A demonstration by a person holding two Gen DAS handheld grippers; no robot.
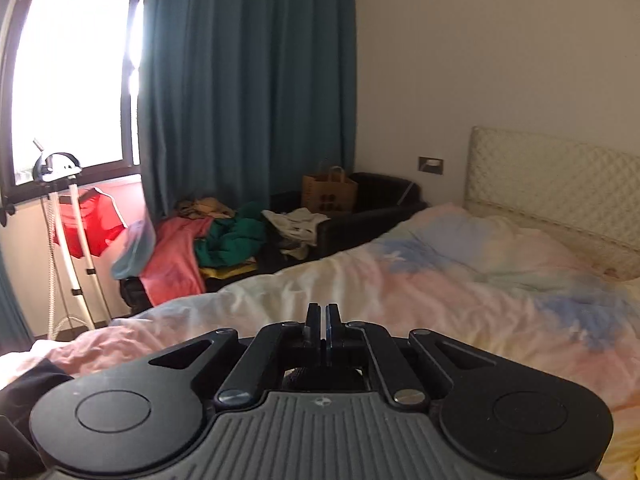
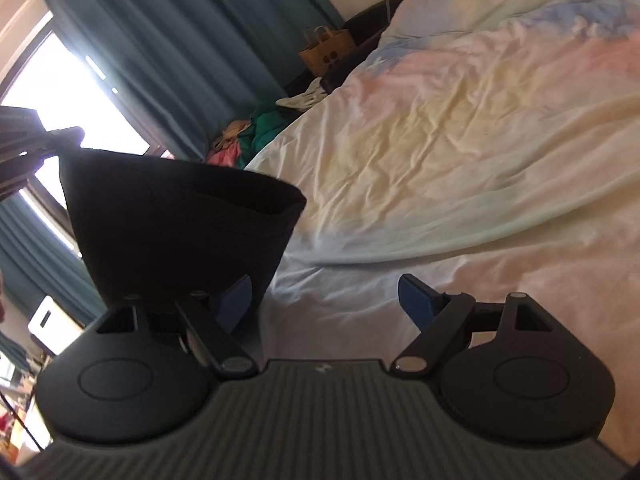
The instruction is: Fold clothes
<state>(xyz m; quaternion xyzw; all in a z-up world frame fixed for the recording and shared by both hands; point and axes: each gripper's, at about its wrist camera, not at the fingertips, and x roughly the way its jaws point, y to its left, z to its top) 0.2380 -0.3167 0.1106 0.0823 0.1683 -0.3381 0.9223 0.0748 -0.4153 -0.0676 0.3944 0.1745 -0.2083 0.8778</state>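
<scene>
A black garment [image 2: 176, 220] hangs in the air above the bed, held at its upper left corner by my left gripper [image 2: 60, 138]. In the left wrist view the left gripper [image 1: 322, 320] has its jaws pressed together; the pinched cloth is hidden below them, and a dark fold of the garment [image 1: 28, 396] shows at lower left. My right gripper [image 2: 326, 296] is open, with its blue pads wide apart. Its left finger [image 2: 234, 300] sits at the garment's lower edge, partly covered by the cloth. The right finger [image 2: 416, 300] is over the bare sheet.
The bed [image 1: 440, 292] has a rumpled pastel duvet and a cream headboard [image 1: 560, 184]. Beyond it a black sofa [image 1: 360, 220] holds a pile of clothes [image 1: 224, 236] and a paper bag [image 1: 328, 192]. A garment steamer stand [image 1: 68, 240] is by the window.
</scene>
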